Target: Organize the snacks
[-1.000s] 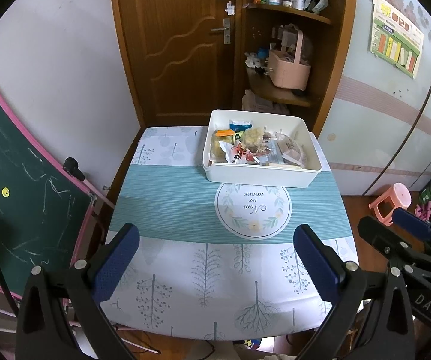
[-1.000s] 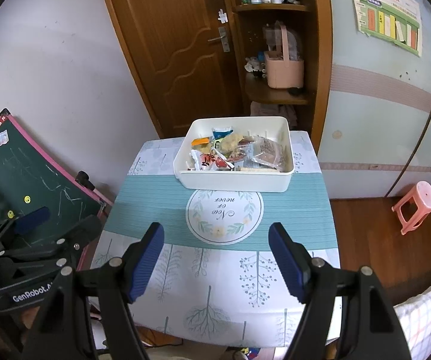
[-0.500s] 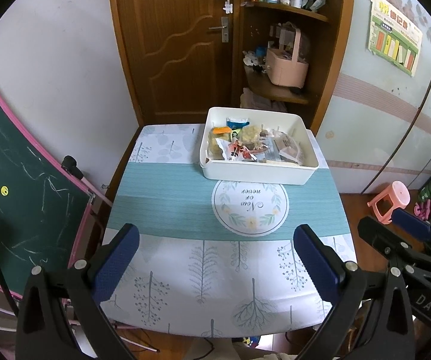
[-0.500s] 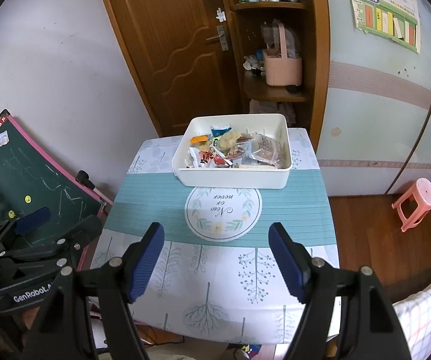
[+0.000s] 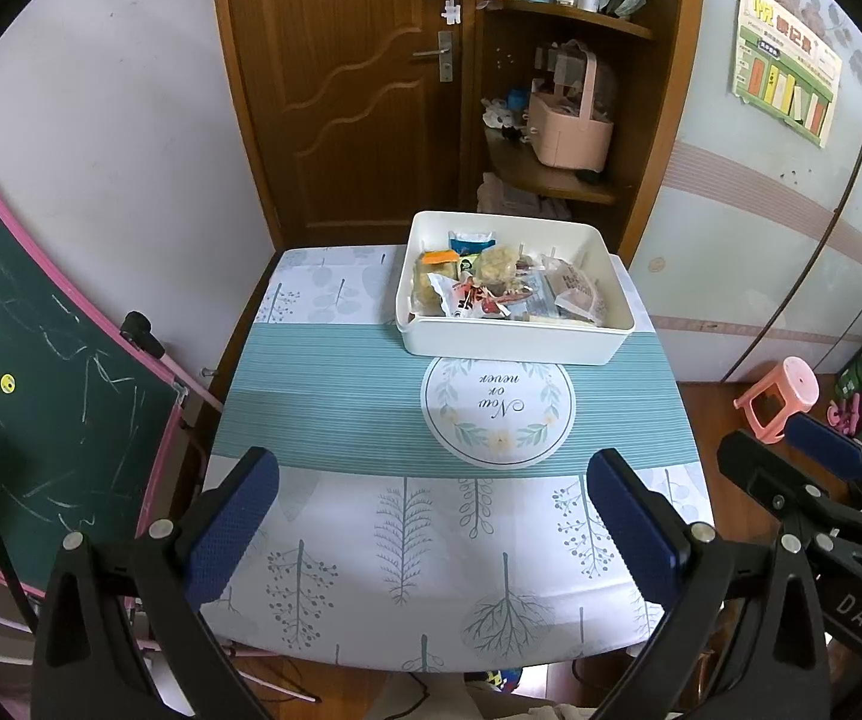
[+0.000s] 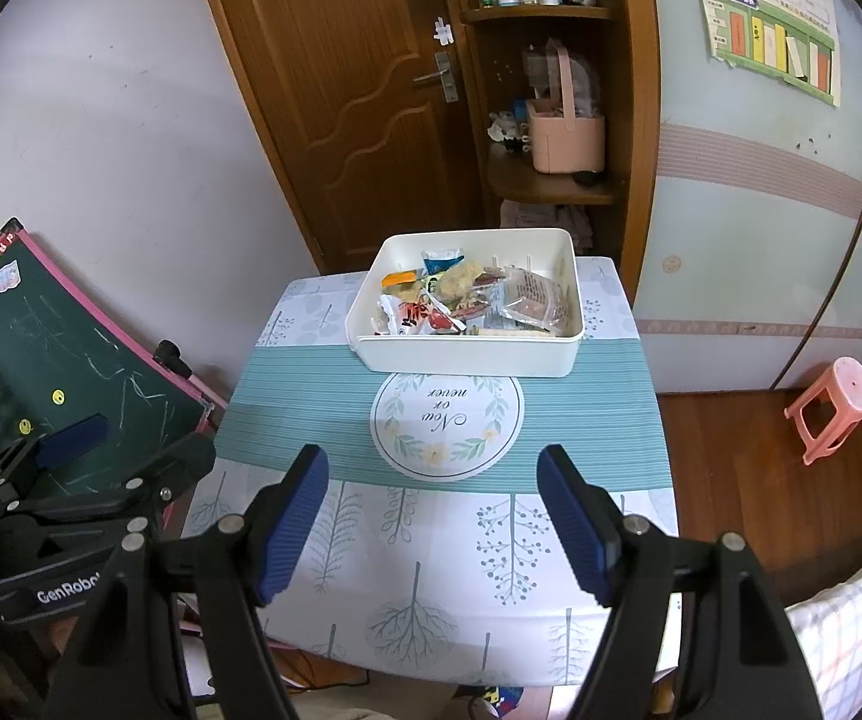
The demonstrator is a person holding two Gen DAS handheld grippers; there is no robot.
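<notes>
Over the near edge of the square table [image 5: 335,396], draped in a pale tree-print cloth with a teal striped band, hovering side by side: left gripper [image 5: 431,525] with black arms and blue ribbed pads, jaws spread wide and gripping nothing; right gripper [image 6: 433,525] of the same build, jaws likewise wide apart and empty. Also caught from the side in each other's view: right gripper at the lower right edge of the left camera, left gripper at the lower left of the right camera.

Toward the far side of the table, well apart from both tools, sitting flat: white rectangular plastic bin [image 5: 511,348] [image 6: 466,357], front wall just overlapping the round "Now or never" wreath print [image 5: 498,414]. Heaped inside, loose and overlapping: crinkly snack packets [image 5: 490,291] [image 6: 460,303], among them a red-and-white wrapper, an orange-topped pack, a blue-and-white one at the back and a clear bag of brown biscuits to the right.

Beyond the table, brown wooden door [image 5: 359,90] and corner shelves holding a pink handled basket [image 5: 571,132]. Off to the left, leaning green chalkboard with pink frame [image 5: 41,372]; on the floor to the right, small pink plastic stool [image 6: 832,408].
</notes>
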